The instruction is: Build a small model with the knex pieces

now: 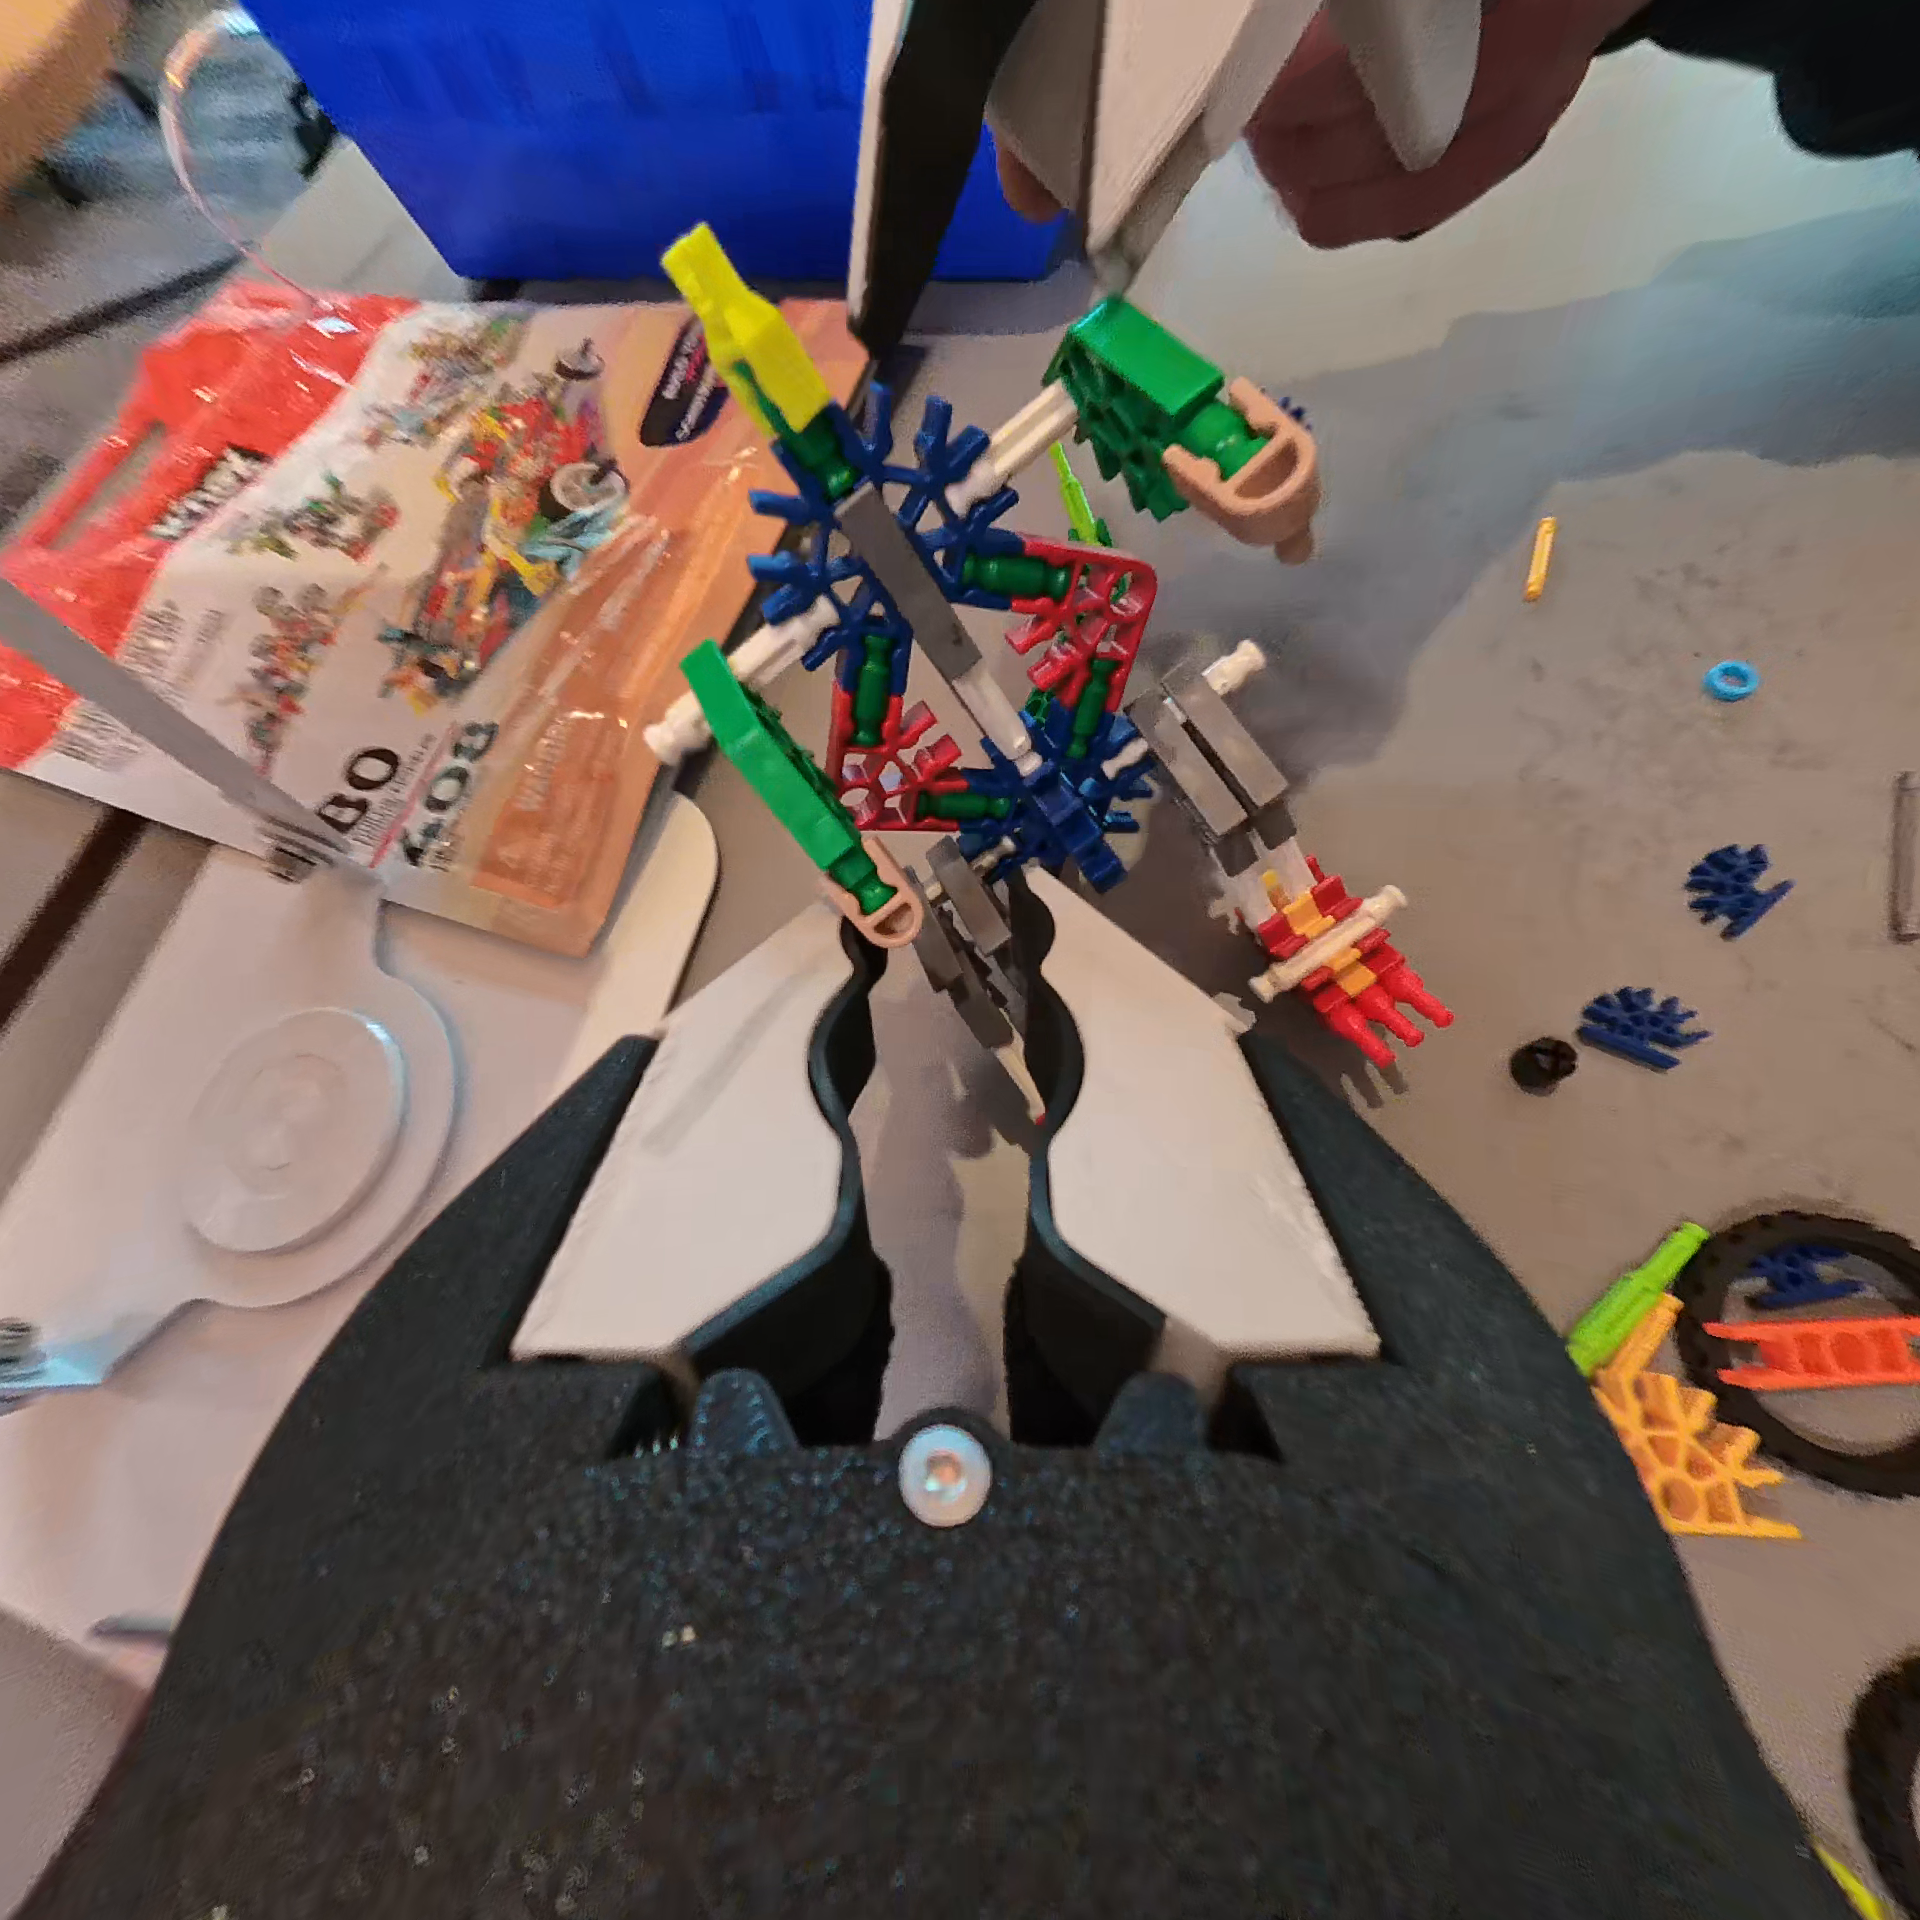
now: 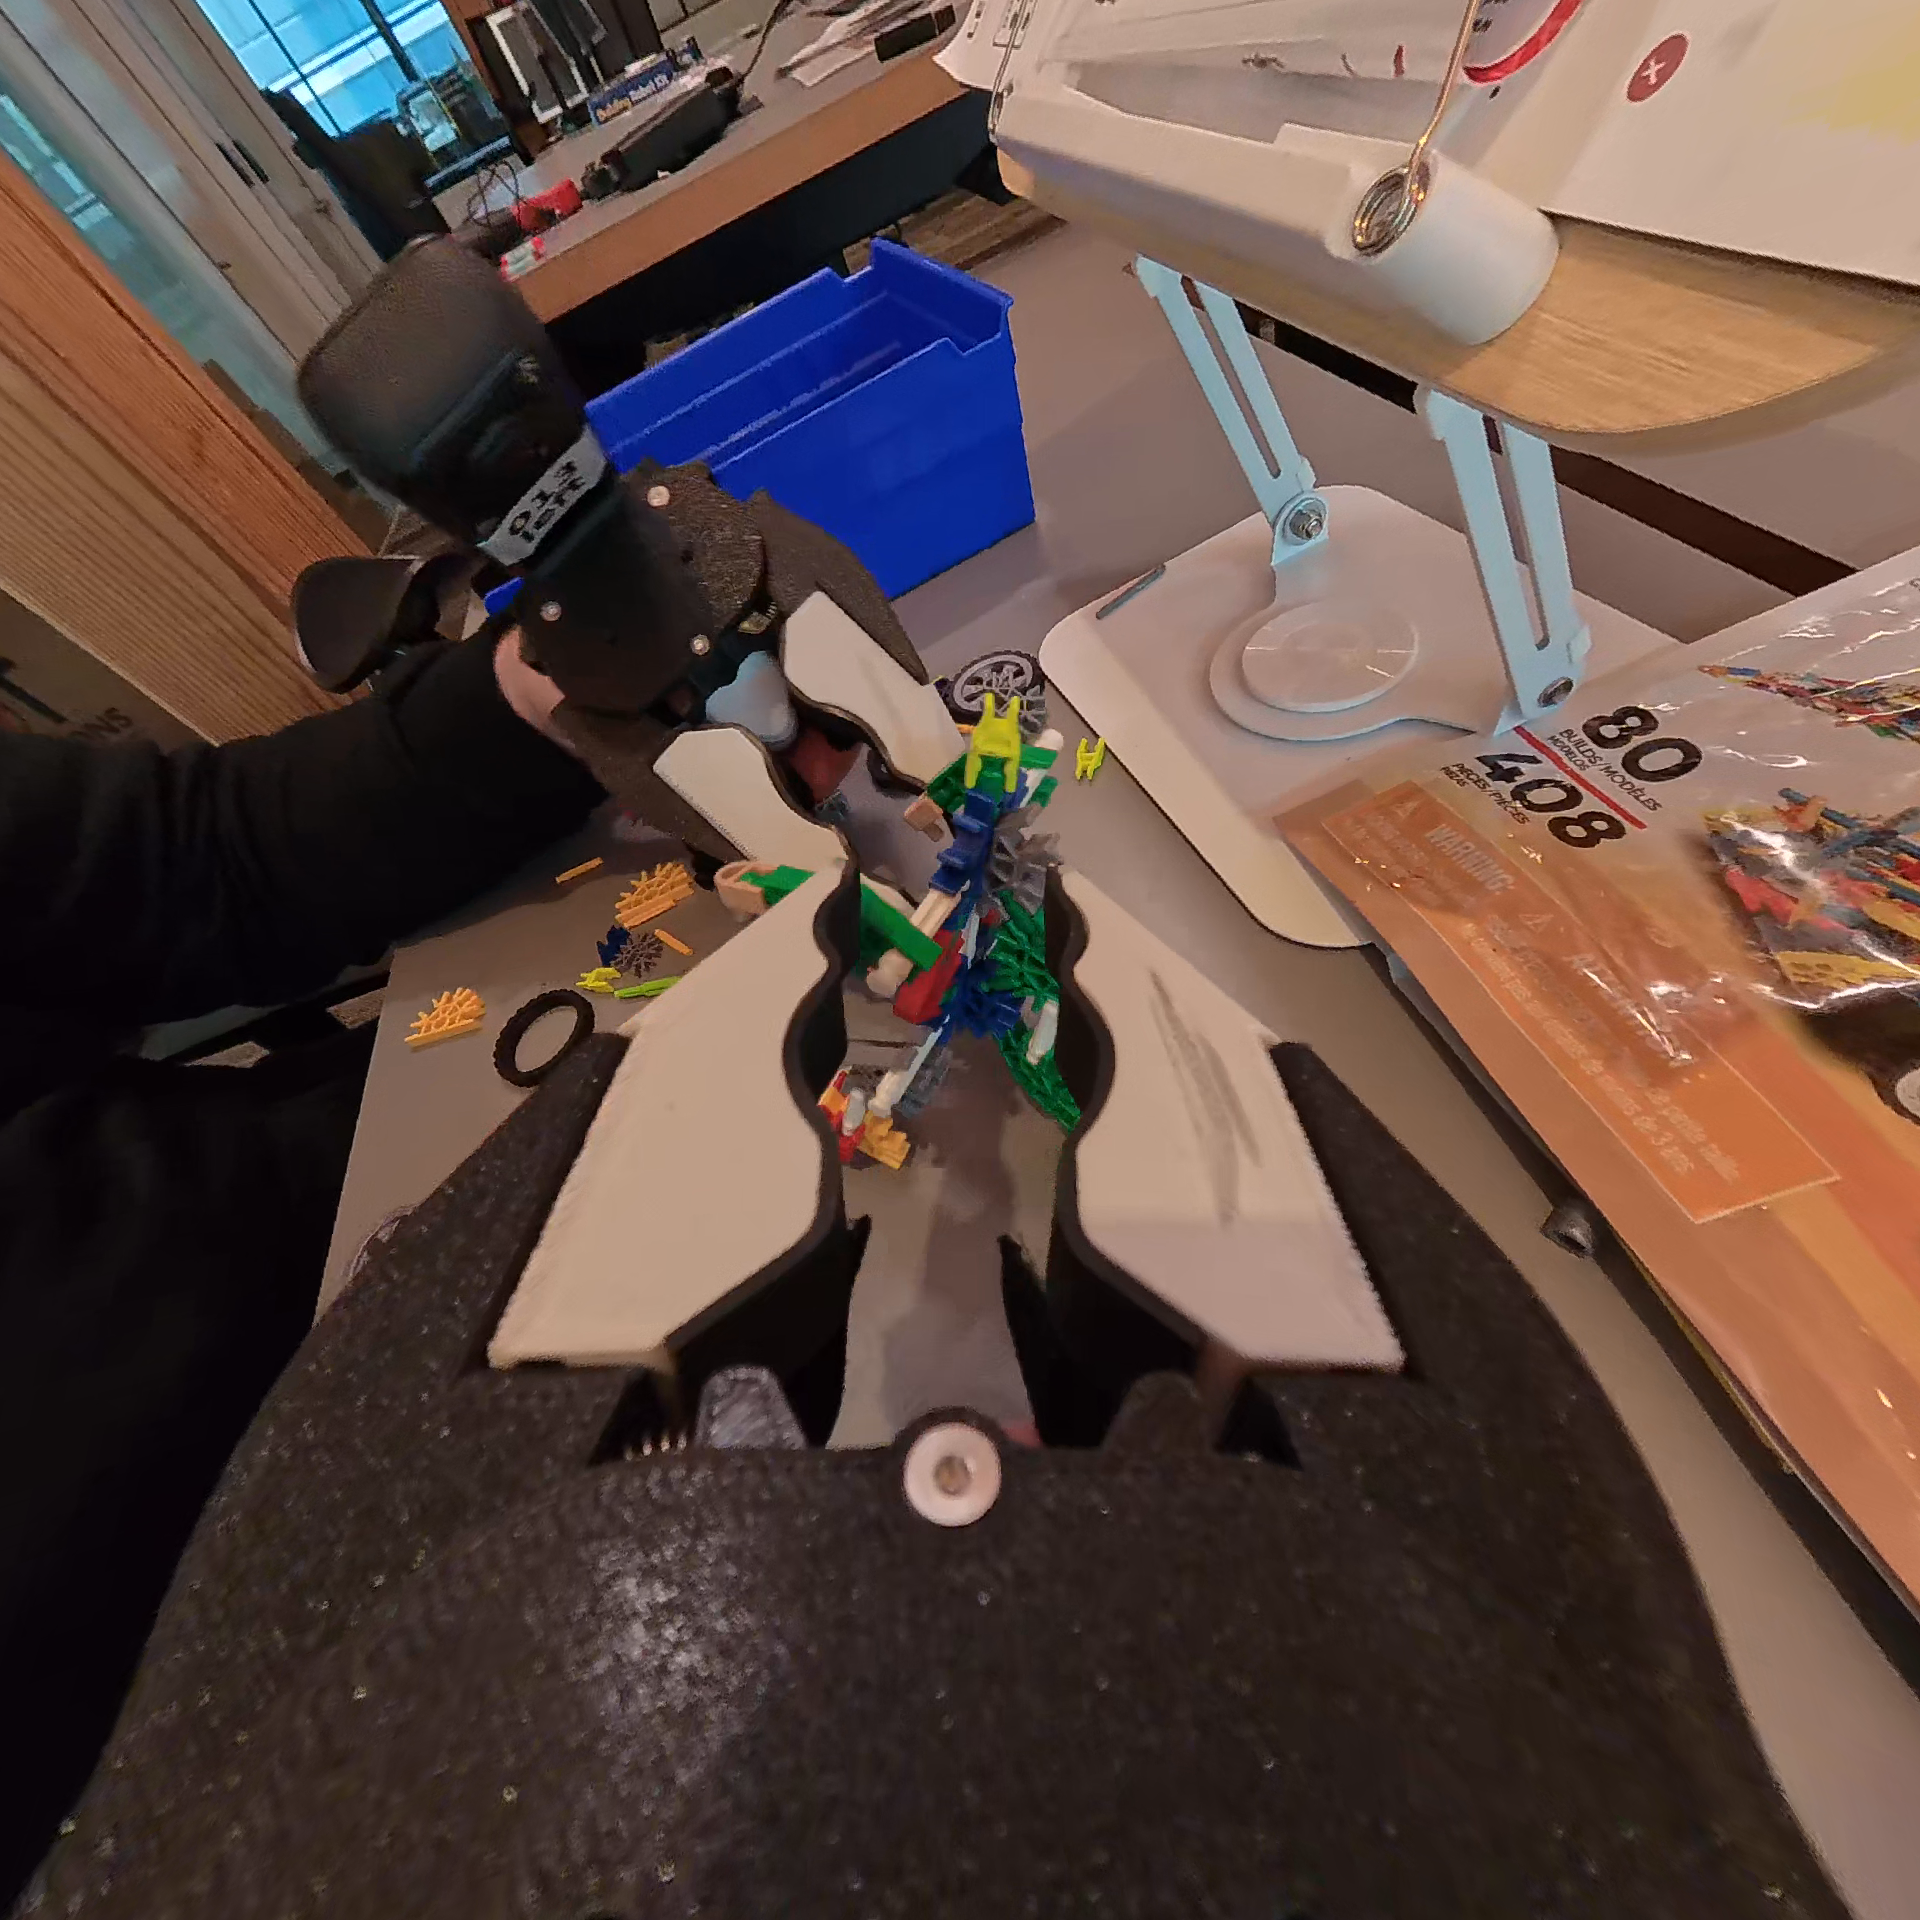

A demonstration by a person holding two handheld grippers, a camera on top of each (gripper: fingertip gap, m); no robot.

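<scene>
A toy model [image 1: 966, 665] built of blue, red, green, grey and white rods and connectors hangs above the grey table [image 1: 1558, 416]. My left gripper [image 1: 945, 909] is shut on the grey gear pieces at the model's lower end. My right gripper [image 1: 992, 317] comes in from above, its tips against the blue connector and the green piece at the top. In the right wrist view the model [image 2: 966, 935] fills the gap between my right gripper's [image 2: 954, 888] fingers, with green parts pressed to both pads. The left gripper [image 2: 894, 805] reaches in from the upper left.
A blue bin [image 2: 831, 416] stands behind the model. A bag of pieces [image 2: 1662, 987] lies beside a white stand base [image 2: 1299, 665]. Loose blue connectors [image 1: 1642, 1023], a black tyre [image 1: 1787, 1351] and yellow-orange pieces [image 2: 447, 1013] are scattered on the table. A person's hand [image 1: 1403, 135] holds the right gripper. My right fingertips sit around 8 centimetres from my left ones.
</scene>
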